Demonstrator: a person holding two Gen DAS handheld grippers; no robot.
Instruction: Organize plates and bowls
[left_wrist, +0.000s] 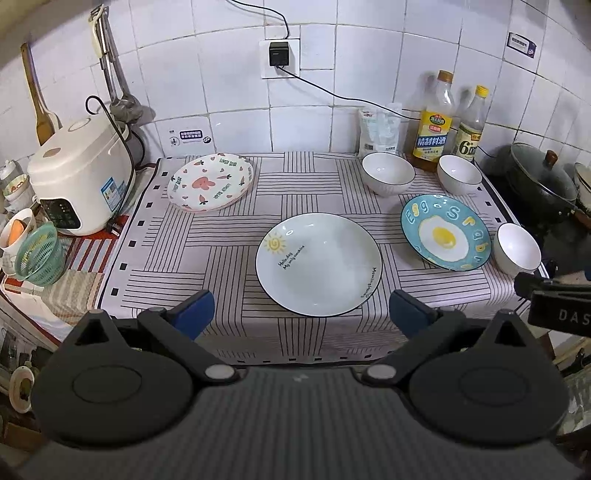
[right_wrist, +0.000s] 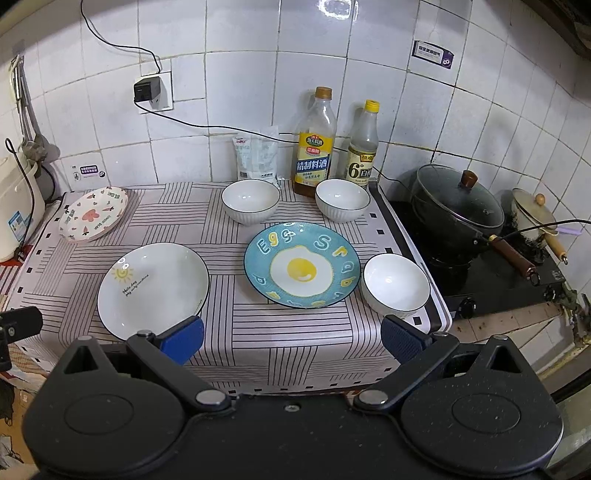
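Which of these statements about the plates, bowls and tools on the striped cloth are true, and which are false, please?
1. Three white ceramic bowls sit on the cloth. True.
2. The blue fried-egg plate is stacked on the white sun-print plate. False: they lie side by side.
3. The left tool is open and empty. True.
4. The right tool grips a bowl. False: it is open, holding nothing.
5. The pink rabbit-print plate sits beside the white rice cooker. True.
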